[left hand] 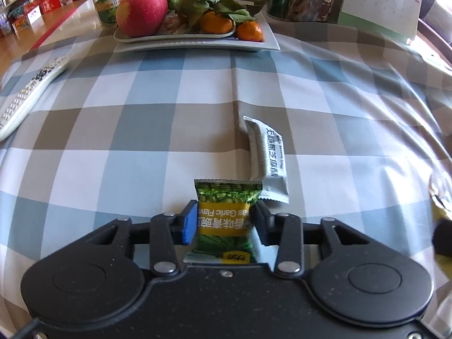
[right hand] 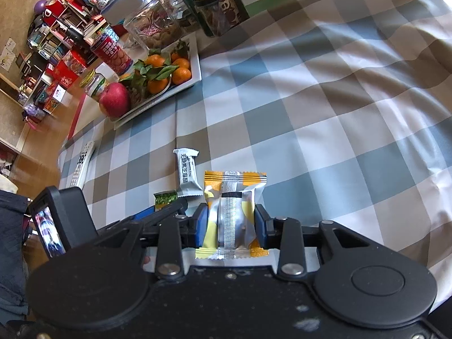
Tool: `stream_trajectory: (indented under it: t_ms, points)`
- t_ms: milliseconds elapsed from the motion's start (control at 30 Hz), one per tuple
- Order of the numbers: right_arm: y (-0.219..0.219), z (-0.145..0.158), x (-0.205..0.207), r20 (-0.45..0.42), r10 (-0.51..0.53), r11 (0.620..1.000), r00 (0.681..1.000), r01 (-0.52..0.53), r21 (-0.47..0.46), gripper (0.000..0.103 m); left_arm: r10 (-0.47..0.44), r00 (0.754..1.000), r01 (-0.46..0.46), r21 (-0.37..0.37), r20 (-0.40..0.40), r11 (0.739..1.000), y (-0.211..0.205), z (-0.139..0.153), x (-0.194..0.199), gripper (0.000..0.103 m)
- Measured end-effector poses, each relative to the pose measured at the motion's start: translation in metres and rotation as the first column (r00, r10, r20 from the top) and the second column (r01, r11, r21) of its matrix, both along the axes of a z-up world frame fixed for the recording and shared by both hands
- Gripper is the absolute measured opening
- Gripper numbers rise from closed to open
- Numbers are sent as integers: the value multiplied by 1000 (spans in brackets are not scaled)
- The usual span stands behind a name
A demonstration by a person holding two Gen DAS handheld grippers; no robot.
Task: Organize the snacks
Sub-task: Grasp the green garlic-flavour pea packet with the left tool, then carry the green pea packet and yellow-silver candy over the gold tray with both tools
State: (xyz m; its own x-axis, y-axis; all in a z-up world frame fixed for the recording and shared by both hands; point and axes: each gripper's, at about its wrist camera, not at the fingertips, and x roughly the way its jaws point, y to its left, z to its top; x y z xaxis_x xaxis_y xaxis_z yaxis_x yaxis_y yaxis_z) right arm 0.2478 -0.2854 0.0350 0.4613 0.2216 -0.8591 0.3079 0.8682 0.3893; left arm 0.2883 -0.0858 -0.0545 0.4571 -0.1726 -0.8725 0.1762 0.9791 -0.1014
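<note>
The left tool pinches a green garlic-pea packet across its short width, the blue pad on one side and the black finger on the other. The packet's long axis runs straight ahead, toward 12 o'clock, with its crimped top edge leading and its printed label reading upside down to the camera. The right tool likewise pinches a yellow-and-silver snack packet between its 2 blue pads, seam side up, long axis also toward 12 o'clock.

The third snack, a white sesame crisp bar, lies loose on the checked cloth of the counter. From the left tool it sits just beyond the pea packet at about 1 o'clock, its near crimp beside the packet's top right corner; whether they touch cannot be told. Its long axis runs roughly 12 to 6, leaning slightly toward 11 at the far end. From the right tool the same bar lies at about 11 o'clock, so it sits between the 2 tools, a little nearer the left.

Judging from this, the 2 held packets are likely to be lined up beside the bar, parallel with it. A white remote lies at 10 o'clock, and a fruit tray at 12 o'clock, well apart.
</note>
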Motion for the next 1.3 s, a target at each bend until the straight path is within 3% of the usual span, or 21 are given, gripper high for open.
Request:
stream_trajectory:
  t_ms: [300, 567, 1300]
  points:
    - [0, -6, 4, -26, -5, 1000, 1000, 5, -14, 36, 56, 997, -56, -6, -47, 998, 6, 6, 1, 45]
    - [-3, -20, 5, -86, -19, 999, 996, 15, -46, 36, 109, 986, -103, 53, -126, 993, 12, 9, -5, 45]
    - [10, -49, 10, -206, 16, 997, 978, -32, -72, 36, 58, 980, -37, 112, -189, 993, 20, 19, -25, 44]
